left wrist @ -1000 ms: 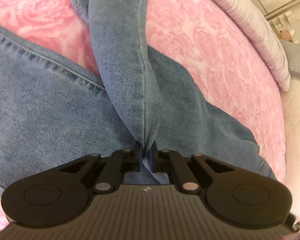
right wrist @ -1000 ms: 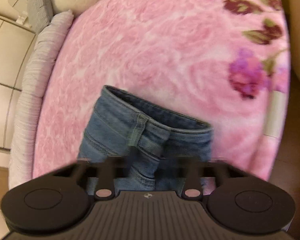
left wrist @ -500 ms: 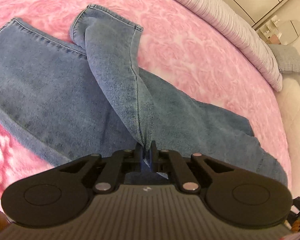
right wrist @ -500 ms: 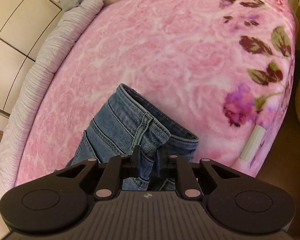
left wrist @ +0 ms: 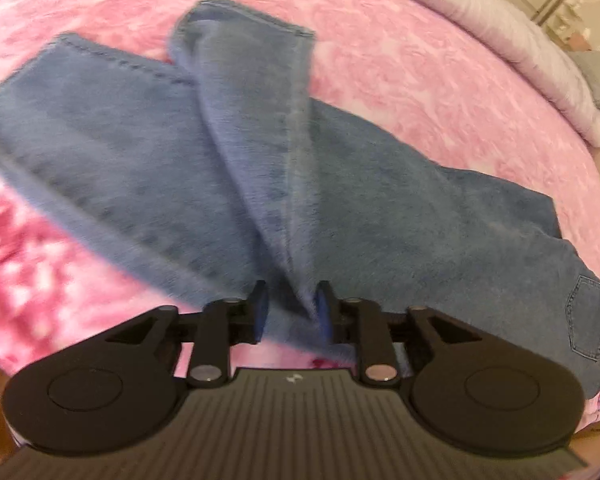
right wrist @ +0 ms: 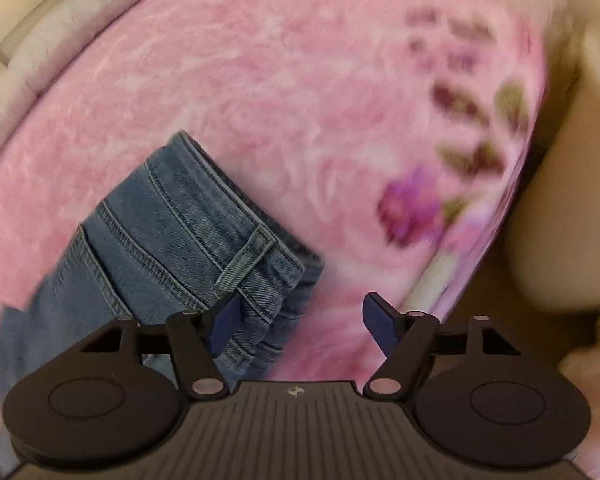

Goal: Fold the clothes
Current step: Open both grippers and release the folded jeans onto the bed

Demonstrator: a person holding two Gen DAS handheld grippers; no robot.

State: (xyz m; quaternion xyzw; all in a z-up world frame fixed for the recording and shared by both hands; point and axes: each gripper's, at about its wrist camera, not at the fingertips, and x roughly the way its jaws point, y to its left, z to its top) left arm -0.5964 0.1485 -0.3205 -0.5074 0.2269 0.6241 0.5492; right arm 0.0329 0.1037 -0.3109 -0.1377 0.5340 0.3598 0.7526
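Note:
Blue jeans (left wrist: pixel 259 152) lie on a pink rose-patterned blanket (left wrist: pixel 400 64), one leg folded across the other. My left gripper (left wrist: pixel 289 308) is open; a ridge of the upper leg's denim still stands between its parted fingers. In the right wrist view the jeans' waistband (right wrist: pixel 219 232) with a belt loop lies on the blanket (right wrist: pixel 259 80). My right gripper (right wrist: pixel 300 320) is open wide, its left finger touching the waistband, its right finger over bare blanket.
A grey striped bolster (left wrist: pixel 500 40) runs along the bed's far edge, with cream cupboard doors behind it. A cream cushion (right wrist: pixel 560 220) sits beyond the blanket's flowered end. The bed's near edge lies just under both grippers.
Both grippers have opened and let go of the jeans. The left one has pulled up and back, so more of the legs shows. The waistband has dropped onto the blanket.

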